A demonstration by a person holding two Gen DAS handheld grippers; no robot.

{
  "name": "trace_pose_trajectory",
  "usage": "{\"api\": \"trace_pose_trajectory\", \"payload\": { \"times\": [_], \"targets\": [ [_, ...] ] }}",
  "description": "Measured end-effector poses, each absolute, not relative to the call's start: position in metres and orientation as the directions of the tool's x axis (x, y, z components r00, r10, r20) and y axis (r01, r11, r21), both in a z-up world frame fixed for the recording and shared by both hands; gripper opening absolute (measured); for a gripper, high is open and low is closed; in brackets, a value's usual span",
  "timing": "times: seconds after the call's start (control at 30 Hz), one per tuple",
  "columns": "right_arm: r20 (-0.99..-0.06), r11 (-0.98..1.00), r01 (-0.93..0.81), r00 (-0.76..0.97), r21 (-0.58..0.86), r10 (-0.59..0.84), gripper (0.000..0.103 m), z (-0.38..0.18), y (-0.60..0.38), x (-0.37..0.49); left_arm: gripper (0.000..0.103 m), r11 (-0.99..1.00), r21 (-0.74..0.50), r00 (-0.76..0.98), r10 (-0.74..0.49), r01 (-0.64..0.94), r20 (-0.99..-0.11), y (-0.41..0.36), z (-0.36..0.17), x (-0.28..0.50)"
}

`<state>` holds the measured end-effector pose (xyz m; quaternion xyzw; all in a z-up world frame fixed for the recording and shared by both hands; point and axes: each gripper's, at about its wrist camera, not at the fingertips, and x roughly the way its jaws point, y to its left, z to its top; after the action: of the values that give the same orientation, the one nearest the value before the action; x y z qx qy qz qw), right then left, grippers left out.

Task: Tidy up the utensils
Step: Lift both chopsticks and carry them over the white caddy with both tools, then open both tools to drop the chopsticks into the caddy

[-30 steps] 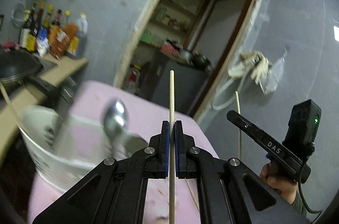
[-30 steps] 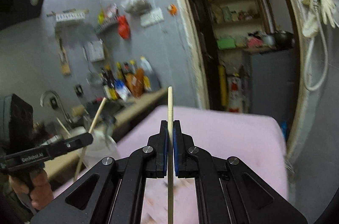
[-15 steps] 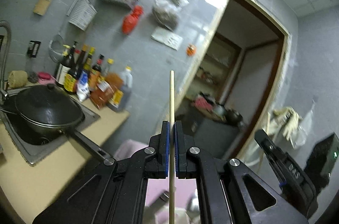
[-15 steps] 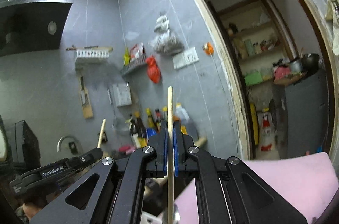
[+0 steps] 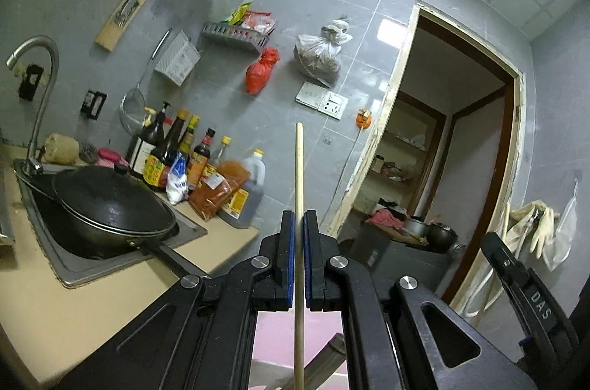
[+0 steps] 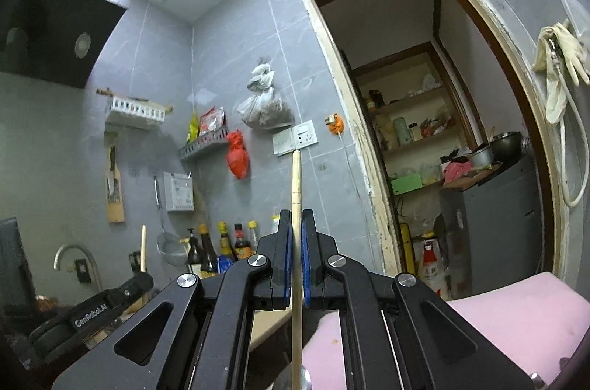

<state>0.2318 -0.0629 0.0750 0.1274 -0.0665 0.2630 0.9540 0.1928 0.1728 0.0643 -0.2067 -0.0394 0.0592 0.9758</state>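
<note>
Aloft, each claw, left and right, clamps its own chopstick

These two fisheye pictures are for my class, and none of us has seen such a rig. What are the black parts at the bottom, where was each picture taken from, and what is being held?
No robot is here: a person holds a two-finger tool in each hand, with a camera on each looking along its fingers. One picture comes from the left gripper, the other from the right gripper. Both are shut, each on a wooden chopstick that stands upright. Both cameras tilt up at a kitchen wall, so little of the pink-covered surface shows. At the left are a black wok in the sink and sauce bottles; a doorway opens on the right.
</note>
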Motion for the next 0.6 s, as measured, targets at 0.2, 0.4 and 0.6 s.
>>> {"api": "trace_pose_trajectory", "payload": {
  "times": [0.2,0.4,0.6],
  "targets": [
    [0.141,0.834,-0.519,0.854,0.187,0.500,0.003,0.064,-0.056,0.234,0.002,0.936,-0.332,0.982,0.158,-0.114,0.108,0.158,0.059,0.183],
    [0.101,0.832,-0.531,0.848,0.164,0.521,0.003,0.053,-0.055,0.232,0.002,0.950,-0.286,0.974,0.172,-0.125,0.146,0.146,0.052,0.175],
    [0.072,0.827,-0.541,0.841,0.152,0.536,0.003,0.048,-0.056,0.231,0.002,0.958,-0.259,0.977,0.164,-0.124,0.139,0.144,0.049,0.174]
  ]
}}
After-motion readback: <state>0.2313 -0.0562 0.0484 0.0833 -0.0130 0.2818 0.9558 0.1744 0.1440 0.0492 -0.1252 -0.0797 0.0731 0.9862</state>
